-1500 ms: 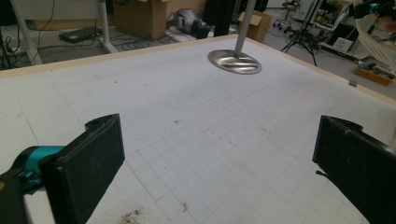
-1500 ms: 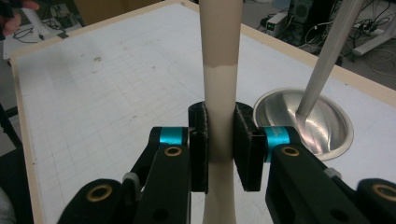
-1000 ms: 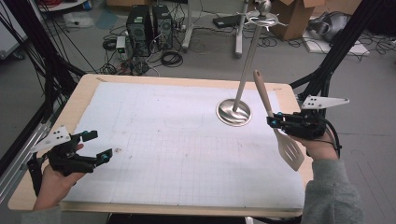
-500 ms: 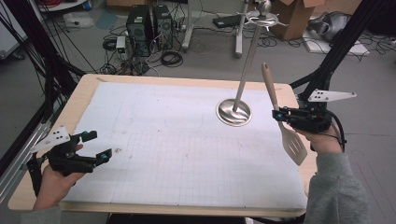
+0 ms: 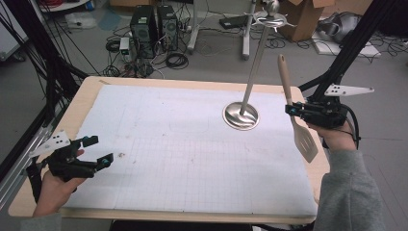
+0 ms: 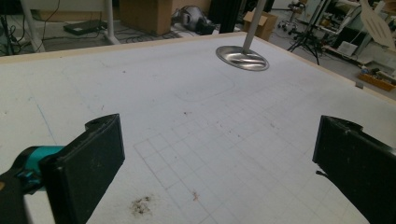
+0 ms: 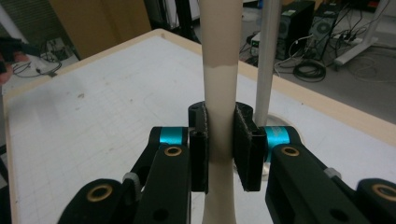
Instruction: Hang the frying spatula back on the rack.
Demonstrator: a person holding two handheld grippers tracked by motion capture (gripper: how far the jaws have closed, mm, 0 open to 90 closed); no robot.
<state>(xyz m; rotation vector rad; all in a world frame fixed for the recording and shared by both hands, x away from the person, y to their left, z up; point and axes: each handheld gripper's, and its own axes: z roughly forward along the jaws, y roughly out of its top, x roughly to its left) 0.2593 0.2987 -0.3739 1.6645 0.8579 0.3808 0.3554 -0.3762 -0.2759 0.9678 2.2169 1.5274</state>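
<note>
While clamped in right tongs, slotted spatula (handle up), beside metal stand.

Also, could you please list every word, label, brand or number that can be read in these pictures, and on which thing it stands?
No text can be read.
White mat: a printed grid, no letters or numbers.
Spatula: no marking shows.
Cardboard box: no print can be made out.

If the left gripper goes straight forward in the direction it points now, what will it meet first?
Probably nothing nearby. The left gripper, jaws open, points across the bare white mat. Farther along that line, roughly, stands the round metal base of the stand. Depth is hard to judge, so it may pass beside it.
</note>
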